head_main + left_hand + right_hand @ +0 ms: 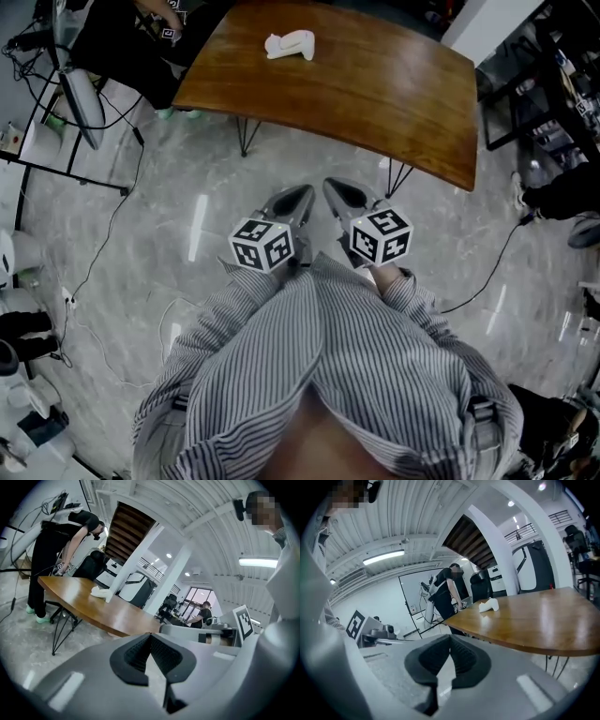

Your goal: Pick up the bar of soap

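The bar of soap (291,44) is a pale, lumpy white shape lying near the far edge of a curved wooden table (375,94). It also shows small in the left gripper view (99,591) and the right gripper view (489,605). My left gripper (304,193) and right gripper (331,185) are held side by side close to my body, over the marble floor and well short of the table. Both point toward the table. The left gripper (150,637) and the right gripper (450,639) each have their jaws shut, with nothing between them.
A person in black (159,19) bends over the table's far left corner. Stands and cables (75,103) crowd the floor at left. Black frames and a cable (525,216) are at right. The table stands on thin hairpin legs (246,136).
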Action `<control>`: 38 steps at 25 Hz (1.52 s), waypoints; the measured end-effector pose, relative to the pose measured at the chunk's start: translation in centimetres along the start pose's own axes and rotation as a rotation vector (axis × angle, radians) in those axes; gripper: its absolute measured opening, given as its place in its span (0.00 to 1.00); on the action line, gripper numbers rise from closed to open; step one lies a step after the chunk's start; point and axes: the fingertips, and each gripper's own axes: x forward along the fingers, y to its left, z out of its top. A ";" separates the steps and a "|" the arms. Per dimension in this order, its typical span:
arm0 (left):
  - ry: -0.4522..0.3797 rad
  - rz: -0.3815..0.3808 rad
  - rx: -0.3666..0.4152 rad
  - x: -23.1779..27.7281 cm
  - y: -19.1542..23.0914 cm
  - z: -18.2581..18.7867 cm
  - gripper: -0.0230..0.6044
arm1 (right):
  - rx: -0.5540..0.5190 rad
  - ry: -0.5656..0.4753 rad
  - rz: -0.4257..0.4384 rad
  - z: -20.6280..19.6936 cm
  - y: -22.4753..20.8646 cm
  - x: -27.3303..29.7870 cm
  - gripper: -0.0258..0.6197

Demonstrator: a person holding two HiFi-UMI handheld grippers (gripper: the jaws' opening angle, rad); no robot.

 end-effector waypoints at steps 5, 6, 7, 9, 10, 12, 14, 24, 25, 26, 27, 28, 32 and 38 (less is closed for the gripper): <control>0.015 -0.033 0.021 5.4 6.6 7.5 0.04 | 0.024 -0.012 -0.030 5.1 -4.2 7.4 0.04; 0.020 -0.046 0.032 6.8 8.0 9.2 0.04 | 0.031 -0.026 -0.038 6.5 -5.2 9.0 0.04; 0.030 -0.061 0.038 8.0 9.3 10.6 0.04 | 0.039 -0.040 -0.049 7.9 -6.3 10.5 0.04; 0.054 -0.089 0.052 9.9 11.4 12.7 0.04 | 0.053 -0.065 -0.075 10.2 -8.0 13.0 0.04; 0.067 -0.098 0.063 10.7 12.3 13.7 0.04 | 0.058 -0.075 -0.087 11.3 -8.7 14.1 0.04; 0.089 -0.115 0.080 12.4 13.8 15.2 0.04 | 0.069 -0.080 -0.100 12.8 -9.7 15.8 0.04; 0.112 -0.131 0.079 13.9 14.8 15.9 0.04 | 0.092 -0.067 -0.105 13.2 -10.5 17.0 0.04; 0.212 -0.156 0.097 19.2 18.9 16.9 0.04 | 0.187 -0.015 -0.110 14.0 -15.5 21.7 0.04; 0.238 -0.153 0.132 19.8 19.6 17.2 0.04 | 0.195 -0.009 -0.106 14.2 -16.0 22.1 0.04; 0.267 -0.149 0.173 20.5 20.4 17.5 0.04 | 0.200 -0.004 -0.101 14.4 -16.4 22.5 0.04; 0.296 -0.148 0.214 21.2 21.1 17.9 0.07 | 0.204 0.003 -0.092 14.6 -16.8 23.0 0.04; 0.320 -0.150 0.253 22.0 21.8 18.3 0.10 | 0.209 0.010 -0.082 14.7 -17.2 23.3 0.04; 0.387 -0.180 0.375 24.7 23.4 19.9 0.17 | 0.231 0.033 -0.051 14.5 -18.4 24.5 0.04; 0.479 -0.210 0.586 28.4 26.6 21.9 0.31 | 0.274 0.040 -0.031 14.3 -19.9 26.0 0.04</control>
